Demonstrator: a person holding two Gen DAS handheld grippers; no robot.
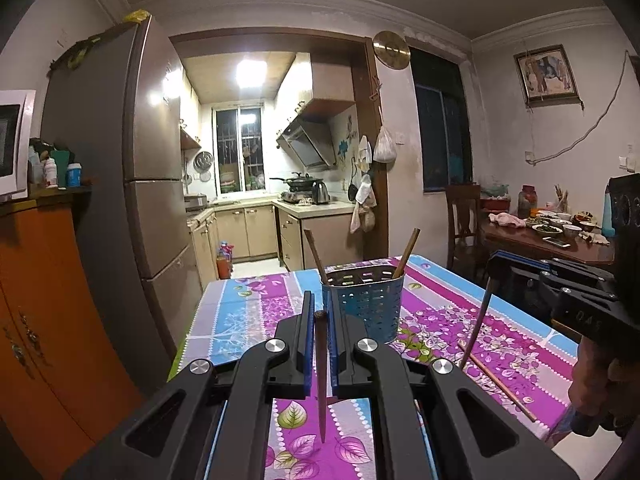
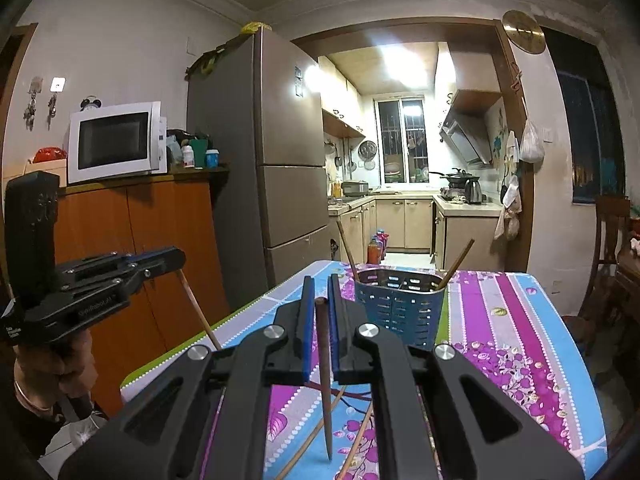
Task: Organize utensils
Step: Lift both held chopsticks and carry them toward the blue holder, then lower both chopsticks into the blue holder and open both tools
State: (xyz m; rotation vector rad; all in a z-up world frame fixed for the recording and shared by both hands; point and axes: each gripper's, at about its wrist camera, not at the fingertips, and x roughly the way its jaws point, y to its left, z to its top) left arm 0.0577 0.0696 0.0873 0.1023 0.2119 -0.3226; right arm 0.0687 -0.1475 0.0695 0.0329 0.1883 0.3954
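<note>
Left gripper [image 1: 319, 308] is pinching a dark chopstick [image 1: 321, 376] between nearly closed jaws, the stick hanging tip-down over the floral tablecloth [image 1: 248, 312]. Right gripper [image 2: 319, 296] is doing the same, jaws nearly closed on another dark chopstick [image 2: 325, 380], tip pointing down. Both are hovering just in front of the blue perforated holder [image 1: 366, 300], which is standing upright on the table with two chopsticks [image 1: 407, 254] leaning out of it. More loose chopsticks [image 2: 312, 436] are lying on the cloth under the right gripper.
</note>
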